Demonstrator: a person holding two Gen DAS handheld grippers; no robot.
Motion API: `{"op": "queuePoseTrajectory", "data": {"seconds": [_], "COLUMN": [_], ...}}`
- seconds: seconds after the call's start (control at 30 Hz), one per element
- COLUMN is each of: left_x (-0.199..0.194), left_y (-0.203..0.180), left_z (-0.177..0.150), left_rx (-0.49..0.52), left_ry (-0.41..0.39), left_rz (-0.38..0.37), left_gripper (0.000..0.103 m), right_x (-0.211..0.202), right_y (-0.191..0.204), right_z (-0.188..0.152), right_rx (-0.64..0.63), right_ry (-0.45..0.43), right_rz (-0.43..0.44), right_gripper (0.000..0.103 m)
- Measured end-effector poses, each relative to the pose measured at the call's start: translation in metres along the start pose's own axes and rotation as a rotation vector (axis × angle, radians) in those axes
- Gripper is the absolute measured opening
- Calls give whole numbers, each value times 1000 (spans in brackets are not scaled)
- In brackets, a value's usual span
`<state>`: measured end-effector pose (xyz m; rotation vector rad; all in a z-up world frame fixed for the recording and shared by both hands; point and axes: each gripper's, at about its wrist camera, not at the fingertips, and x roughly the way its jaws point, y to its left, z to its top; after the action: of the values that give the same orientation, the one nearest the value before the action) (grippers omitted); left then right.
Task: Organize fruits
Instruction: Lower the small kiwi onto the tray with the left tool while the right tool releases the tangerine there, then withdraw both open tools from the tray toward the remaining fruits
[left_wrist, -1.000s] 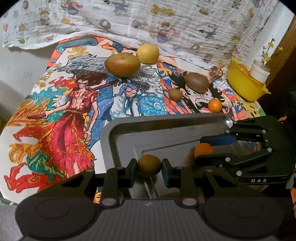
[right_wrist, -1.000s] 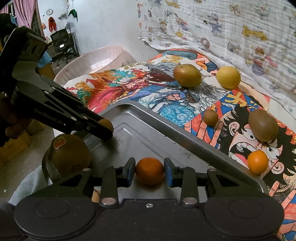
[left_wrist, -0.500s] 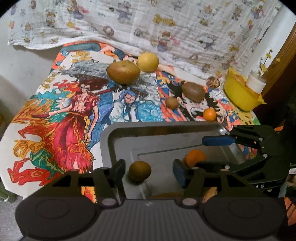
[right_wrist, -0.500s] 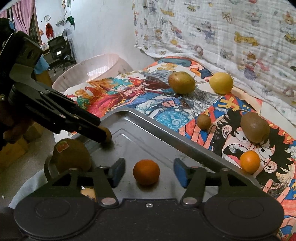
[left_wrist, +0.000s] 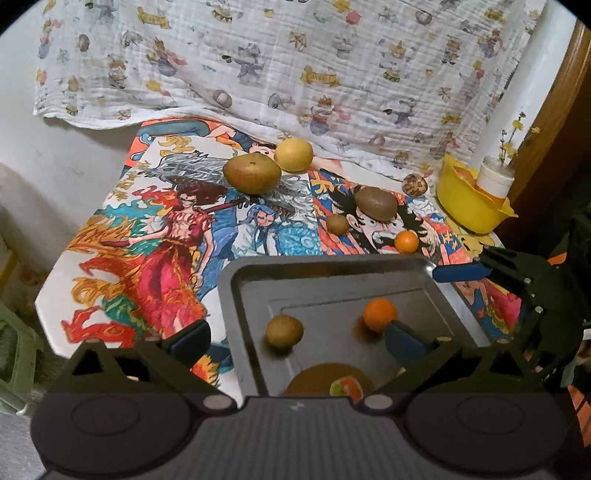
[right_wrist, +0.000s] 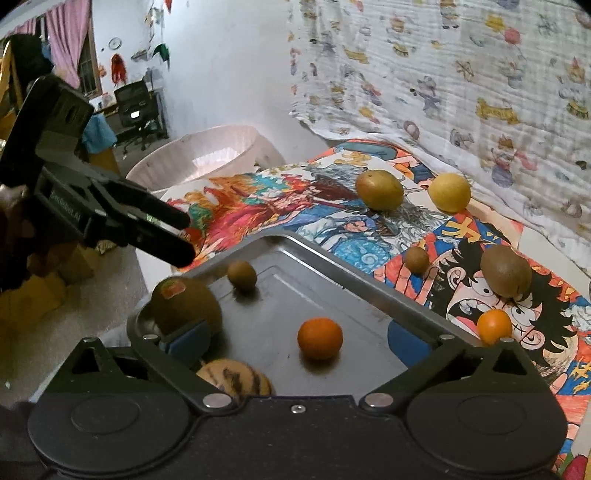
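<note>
With both pairs of tongs opening wide and nothing pressed between their pads, the two small fruits just set down lie free on the metal tray (left_wrist: 236, 280). The left gripper (left_wrist: 295, 339) frames a small brown fruit (left_wrist: 284, 331) in the tray's left half; the right gripper (right_wrist: 295, 341) frames a small orange (right_wrist: 320, 338) toward the tray's middle. Neither fruit touches a pad.

Other tray contents: a large brown fruit with a sticker (right_wrist: 184, 308) at the tray's near-left corner as the right wrist view gives it, touching or just beside the right gripper's left pad, and a striped round item (right_wrist: 236, 378) at the near edge, partly hidden.

Left on the printed cloth (left_wrist: 155, 236): a large brown-green fruit (left_wrist: 252, 172) and a yellow fruit (left_wrist: 293, 154) near the far edge, a kiwi-like fruit (left_wrist: 375, 202), a small brown one (left_wrist: 337, 223) and a second small orange (left_wrist: 406, 242) just beyond the tray's far rim.

Risks, as judged:
- Round fruits on smooth metal; a knock from a withdrawing pad could set either one rolling across the tray.
- The sticker fruit sits against the corner rim; a nudge from the adjacent pad may tip it over the edge.
- The grippers work close together over one tray; their arms could clash on the next reach.
</note>
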<state>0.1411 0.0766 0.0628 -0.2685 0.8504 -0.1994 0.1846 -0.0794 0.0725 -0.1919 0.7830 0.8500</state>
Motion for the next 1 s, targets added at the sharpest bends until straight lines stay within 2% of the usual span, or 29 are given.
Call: {"op": "queuePoseTrajectory", "data": {"seconds": [0.3, 0.57, 1.0], "left_x": [-12, -15, -8], "left_y": [-5, -19, -22], "left_z": [-13, -15, 4], "left_rx": [118, 240, 277], "left_ry": [64, 128, 157], "left_rz": [62, 75, 119], "left_gripper": [102, 102, 102], "right_x": [-17, -30, -32], "right_y": [6, -6, -33], "right_z": [-19, -30, -44], "right_rx": [-61, -41, -15], "right_ry": [-2, 2, 3], "right_rz": [-65, -124, -229], "right_gripper": [102, 102, 102]}}
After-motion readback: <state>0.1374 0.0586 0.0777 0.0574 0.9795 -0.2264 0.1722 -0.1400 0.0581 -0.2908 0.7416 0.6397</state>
